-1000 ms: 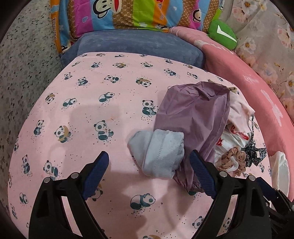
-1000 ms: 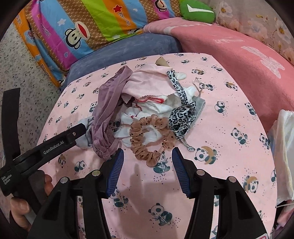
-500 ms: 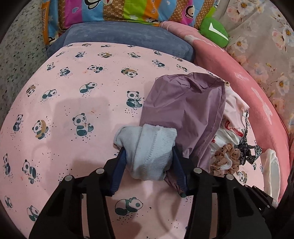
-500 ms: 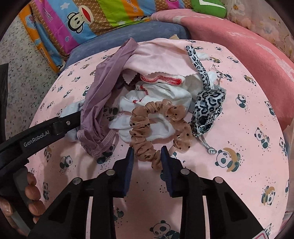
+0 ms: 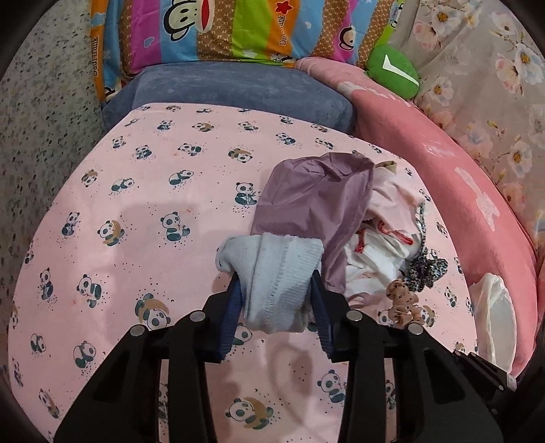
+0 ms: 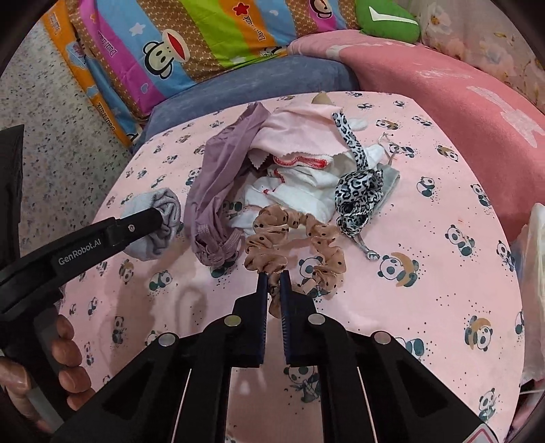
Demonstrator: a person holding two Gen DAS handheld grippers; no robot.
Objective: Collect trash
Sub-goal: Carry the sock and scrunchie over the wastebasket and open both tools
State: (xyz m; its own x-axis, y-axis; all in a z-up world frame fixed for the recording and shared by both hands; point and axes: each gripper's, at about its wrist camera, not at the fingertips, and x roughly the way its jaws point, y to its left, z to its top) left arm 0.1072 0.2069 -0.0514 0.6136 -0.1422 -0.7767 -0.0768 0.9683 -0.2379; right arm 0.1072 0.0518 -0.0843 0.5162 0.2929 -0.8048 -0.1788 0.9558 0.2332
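Observation:
My left gripper (image 5: 276, 283) is shut on a light blue sock (image 5: 276, 272) and holds it just above the pink panda-print sheet (image 5: 143, 218); the sock also shows in the right wrist view (image 6: 160, 221). My right gripper (image 6: 273, 279) is shut on a tan polka-dot scrunchie (image 6: 296, 238), which also shows in the left wrist view (image 5: 403, 300). Beside them lies a pile: a purple garment (image 5: 313, 201), a pink cloth (image 6: 299, 136), white cloths with red stitching (image 6: 296, 184) and a leopard-print band (image 6: 357, 191).
A blue cushion (image 5: 238, 92) and a striped monkey pillow (image 5: 221, 30) lie at the back. A pink blanket (image 5: 460, 177) and a green plush (image 5: 395, 71) are on the right. A white plastic bag (image 5: 494, 306) sits at the right edge. Speckled floor (image 5: 37, 136) lies left.
Both grippers went from open to shut: the left closed on the blue sock and raised it, the right closed on the tan scrunchie and pulled it back from the pile.

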